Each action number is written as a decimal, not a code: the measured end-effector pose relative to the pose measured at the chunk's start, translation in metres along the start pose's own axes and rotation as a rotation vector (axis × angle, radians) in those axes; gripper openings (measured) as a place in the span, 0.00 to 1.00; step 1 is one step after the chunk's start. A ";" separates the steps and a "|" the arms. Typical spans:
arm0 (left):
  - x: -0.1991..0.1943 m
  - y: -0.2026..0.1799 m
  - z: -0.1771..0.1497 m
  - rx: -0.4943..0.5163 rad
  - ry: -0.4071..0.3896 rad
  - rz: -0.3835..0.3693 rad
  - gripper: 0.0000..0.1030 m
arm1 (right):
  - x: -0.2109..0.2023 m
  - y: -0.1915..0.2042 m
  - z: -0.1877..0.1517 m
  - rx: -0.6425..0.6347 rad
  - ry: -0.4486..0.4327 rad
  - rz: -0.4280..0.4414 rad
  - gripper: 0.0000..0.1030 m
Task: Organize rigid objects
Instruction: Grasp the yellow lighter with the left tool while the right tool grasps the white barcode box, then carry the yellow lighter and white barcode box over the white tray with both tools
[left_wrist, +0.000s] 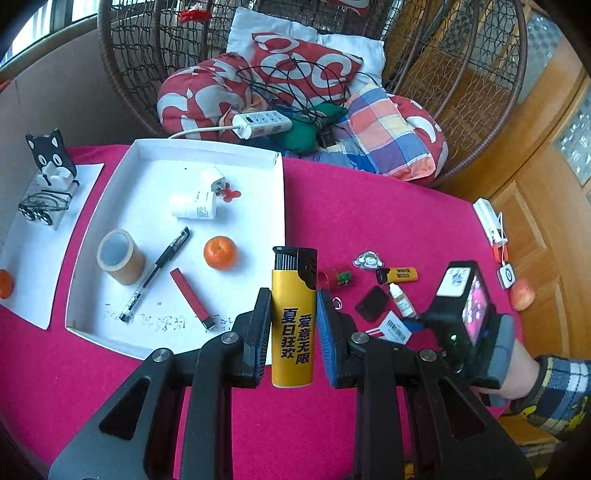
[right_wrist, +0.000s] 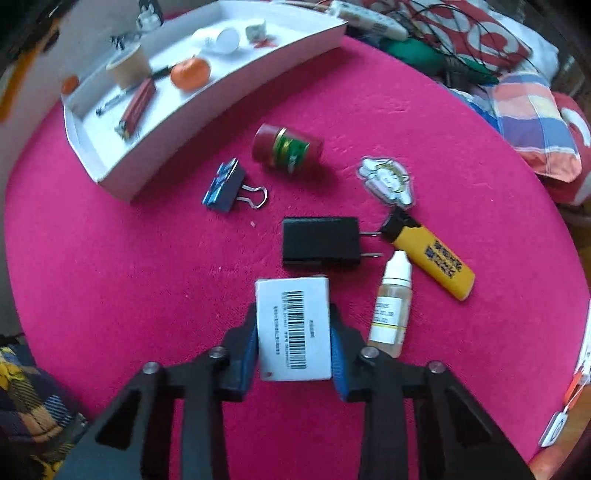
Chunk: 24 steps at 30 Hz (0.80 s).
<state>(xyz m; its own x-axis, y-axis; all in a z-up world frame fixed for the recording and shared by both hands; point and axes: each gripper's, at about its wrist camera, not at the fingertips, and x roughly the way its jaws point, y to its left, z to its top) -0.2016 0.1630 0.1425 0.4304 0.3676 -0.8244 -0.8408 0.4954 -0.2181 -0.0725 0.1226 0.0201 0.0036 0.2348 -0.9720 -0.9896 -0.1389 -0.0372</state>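
Note:
My left gripper (left_wrist: 293, 295) points down over the pink tablecloth (left_wrist: 369, 221) and is shut on an upright yellow lighter (left_wrist: 293, 325) with a black cap. To its left lies the white tray (left_wrist: 155, 177) holding a tape roll (left_wrist: 120, 256), a pen (left_wrist: 159, 271), an orange (left_wrist: 220, 252), a red stick (left_wrist: 192, 299) and a white bottle (left_wrist: 194, 206). My right gripper (right_wrist: 293, 314) is shut on a white barcoded box (right_wrist: 293, 328), just above the cloth. Beyond it lie a black charger (right_wrist: 321, 242), a dropper bottle (right_wrist: 391, 310), a second yellow lighter (right_wrist: 430, 254), a binder clip (right_wrist: 225, 188) and a red-green can (right_wrist: 286, 147).
A cartoon charm (right_wrist: 386, 179) lies past the charger. A cat-shaped stand (left_wrist: 51, 158) sits on white paper at the far left. An apple (left_wrist: 521, 294) and small tags rest at the table's right edge. Behind the table hangs a wicker chair with cushions and a power strip (left_wrist: 262, 123).

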 end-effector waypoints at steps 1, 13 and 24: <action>-0.001 -0.001 0.001 0.002 -0.003 0.000 0.23 | 0.000 0.001 0.000 0.002 -0.007 0.010 0.30; -0.060 -0.018 0.040 0.040 -0.203 -0.025 0.23 | -0.166 -0.050 -0.009 0.300 -0.488 0.080 0.30; -0.122 -0.026 0.063 0.096 -0.388 -0.025 0.23 | -0.306 -0.076 -0.023 0.435 -0.914 0.073 0.30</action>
<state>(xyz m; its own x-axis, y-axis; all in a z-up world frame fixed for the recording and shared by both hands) -0.2119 0.1548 0.2814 0.5580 0.6152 -0.5569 -0.8018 0.5727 -0.1707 0.0054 0.0389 0.3150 0.0106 0.9112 -0.4117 -0.9501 0.1375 0.2799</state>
